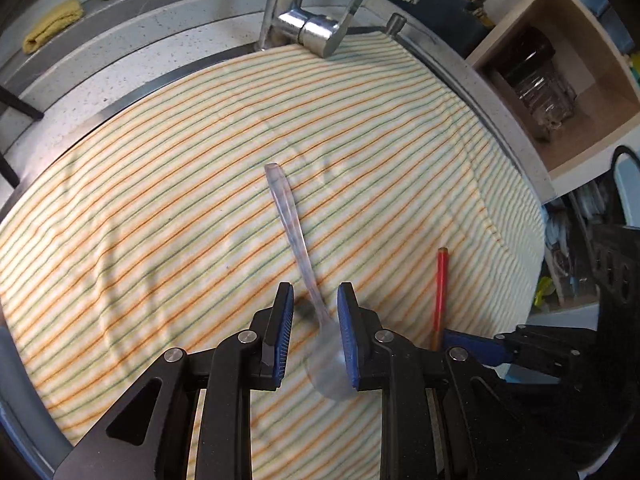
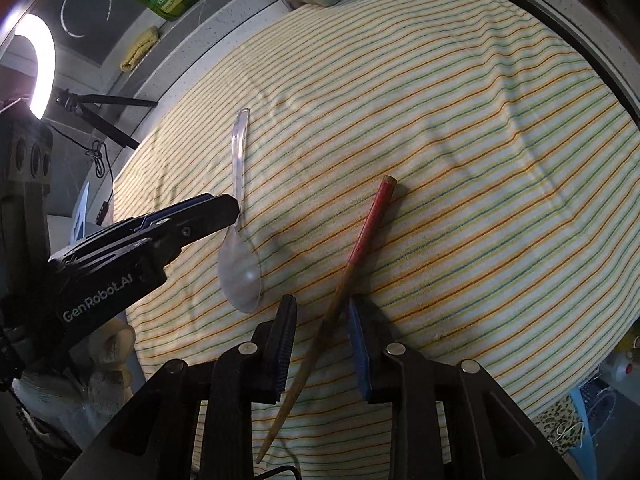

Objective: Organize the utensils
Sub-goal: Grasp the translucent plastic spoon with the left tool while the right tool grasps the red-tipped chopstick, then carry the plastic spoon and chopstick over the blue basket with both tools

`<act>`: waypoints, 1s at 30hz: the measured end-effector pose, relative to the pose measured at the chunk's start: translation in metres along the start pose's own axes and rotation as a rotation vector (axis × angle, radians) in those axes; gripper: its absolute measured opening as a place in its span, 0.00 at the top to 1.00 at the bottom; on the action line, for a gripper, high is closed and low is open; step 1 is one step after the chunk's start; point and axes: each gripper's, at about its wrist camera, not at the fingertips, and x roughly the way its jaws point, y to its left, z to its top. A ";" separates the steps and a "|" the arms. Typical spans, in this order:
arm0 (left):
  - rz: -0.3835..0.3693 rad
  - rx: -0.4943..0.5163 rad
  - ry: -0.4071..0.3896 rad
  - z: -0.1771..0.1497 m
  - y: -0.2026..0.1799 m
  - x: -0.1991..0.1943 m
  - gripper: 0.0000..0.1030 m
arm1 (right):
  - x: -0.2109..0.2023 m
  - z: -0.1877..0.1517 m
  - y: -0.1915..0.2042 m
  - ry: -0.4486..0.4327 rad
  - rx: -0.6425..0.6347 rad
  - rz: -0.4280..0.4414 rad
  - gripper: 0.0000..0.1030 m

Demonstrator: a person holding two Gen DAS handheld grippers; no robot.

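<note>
On the striped cloth (image 1: 160, 208), our left gripper (image 1: 314, 300) stands open around the clear spoon (image 1: 298, 248); our right gripper (image 2: 322, 320) stands open around the red chopstick (image 2: 360, 248).

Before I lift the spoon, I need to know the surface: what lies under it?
Under the clear spoon lies only the striped cloth, visible through it. What the cloth covers is hidden.

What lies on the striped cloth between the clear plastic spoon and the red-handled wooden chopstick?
Nothing: between the clear plastic spoon and the red-handled wooden chopstick there is only bare striped cloth, as the right wrist view shows.
</note>
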 end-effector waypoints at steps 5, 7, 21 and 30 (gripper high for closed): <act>0.050 0.097 0.018 0.002 -0.015 0.013 0.84 | 0.002 0.004 0.005 -0.015 -0.049 -0.046 0.90; 0.070 0.140 0.019 0.001 -0.017 0.013 0.89 | 0.002 0.006 0.004 -0.012 -0.051 -0.041 0.91; 0.029 0.009 0.014 -0.021 0.033 -0.012 0.96 | 0.004 0.025 -0.013 -0.022 0.028 0.078 0.93; 0.006 -0.055 -0.046 -0.034 0.038 -0.024 0.96 | -0.001 0.034 -0.021 -0.030 0.080 0.153 0.94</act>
